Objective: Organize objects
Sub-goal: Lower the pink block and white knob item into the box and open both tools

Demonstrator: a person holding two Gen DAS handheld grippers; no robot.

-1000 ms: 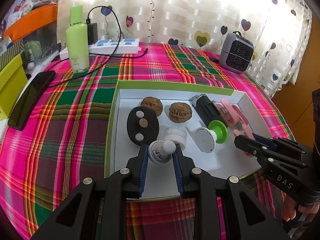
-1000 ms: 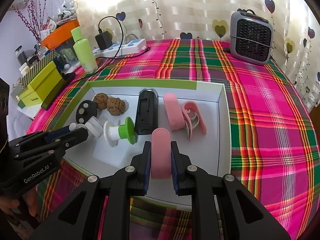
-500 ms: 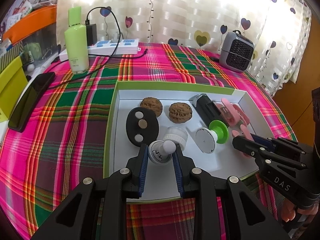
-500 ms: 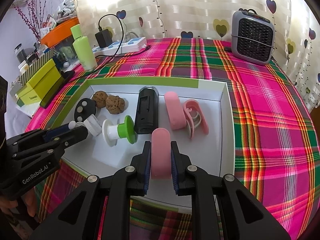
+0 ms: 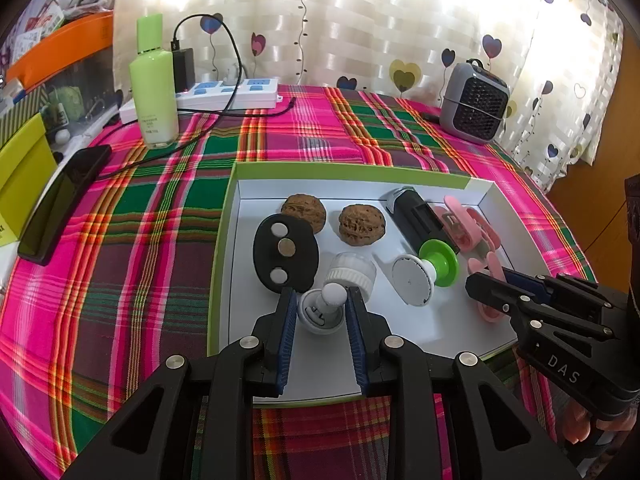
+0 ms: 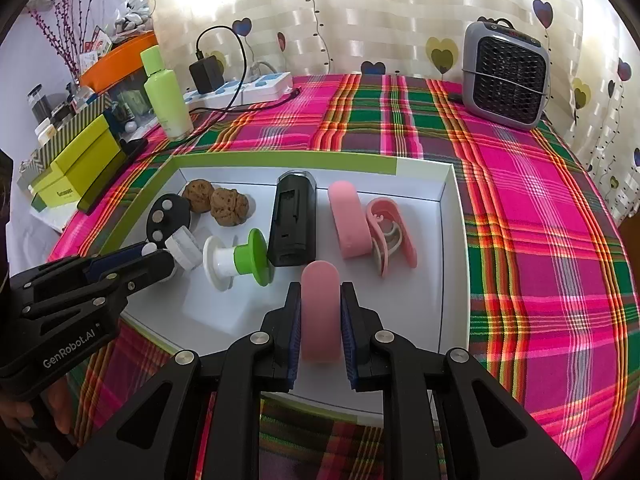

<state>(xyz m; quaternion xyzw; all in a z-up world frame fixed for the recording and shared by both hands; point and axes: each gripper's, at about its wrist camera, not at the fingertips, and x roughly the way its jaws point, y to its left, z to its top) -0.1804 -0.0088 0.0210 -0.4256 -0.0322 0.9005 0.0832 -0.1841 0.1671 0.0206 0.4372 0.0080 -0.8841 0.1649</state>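
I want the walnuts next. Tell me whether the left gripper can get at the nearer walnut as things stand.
Probably not yet: the left gripper is shut on the white knob piece, and the white ribbed cap lies between it and the nearer walnut.

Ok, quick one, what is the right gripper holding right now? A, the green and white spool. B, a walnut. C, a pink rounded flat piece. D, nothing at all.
C: in the right wrist view the right gripper is shut on the pink rounded flat piece, held over the white tray, while both walnuts and the green and white spool lie apart in the tray.
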